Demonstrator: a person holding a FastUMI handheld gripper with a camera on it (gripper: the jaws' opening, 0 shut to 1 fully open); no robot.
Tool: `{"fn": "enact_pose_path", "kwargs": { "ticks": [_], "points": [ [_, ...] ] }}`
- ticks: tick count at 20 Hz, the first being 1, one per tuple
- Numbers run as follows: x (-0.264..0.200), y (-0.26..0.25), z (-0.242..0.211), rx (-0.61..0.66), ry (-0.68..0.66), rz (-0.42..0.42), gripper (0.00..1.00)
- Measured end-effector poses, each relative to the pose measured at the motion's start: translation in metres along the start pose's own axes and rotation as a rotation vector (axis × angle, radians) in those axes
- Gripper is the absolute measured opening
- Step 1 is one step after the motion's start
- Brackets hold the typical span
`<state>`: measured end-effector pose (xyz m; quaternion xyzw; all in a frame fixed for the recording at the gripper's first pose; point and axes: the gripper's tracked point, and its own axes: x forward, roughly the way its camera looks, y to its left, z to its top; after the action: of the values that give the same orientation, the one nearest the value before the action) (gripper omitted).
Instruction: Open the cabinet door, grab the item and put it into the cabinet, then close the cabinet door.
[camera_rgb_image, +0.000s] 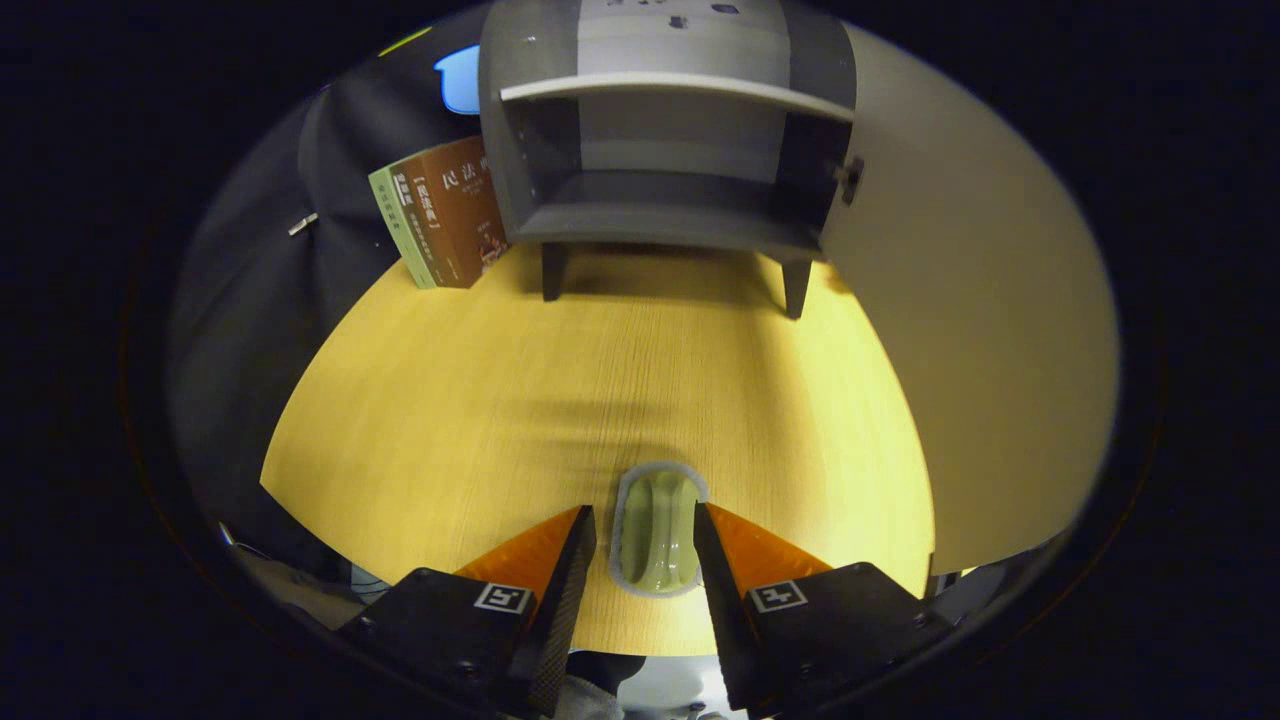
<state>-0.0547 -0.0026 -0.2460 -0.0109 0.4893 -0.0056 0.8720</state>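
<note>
We see the gripper (645, 530) low over the wooden table (450, 400), its fingers apart with the green item (657, 530) lying between them. The right finger (715, 560) sits against the item's edge; the left one stands just beside it with a thin gap, so the item is not clamped. Well beyond the fingers stands the grey cabinet (660, 130) on short legs. Its door (970, 300) is swung wide to the right, and one shelf (670, 88) crosses the inside. Books (440, 215) lean just left of the cabinet.
</note>
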Motion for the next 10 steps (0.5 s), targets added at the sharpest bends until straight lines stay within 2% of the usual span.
{"fn": "enact_pose_path", "kwargs": {
  "ticks": [5, 10],
  "points": [
    [0.004, 0.002, -0.016, 0.041, 0.089, 0.009, 0.64],
    [0.01, -0.005, -0.027, 0.025, 0.146, -0.034, 0.59]
  ]
}}
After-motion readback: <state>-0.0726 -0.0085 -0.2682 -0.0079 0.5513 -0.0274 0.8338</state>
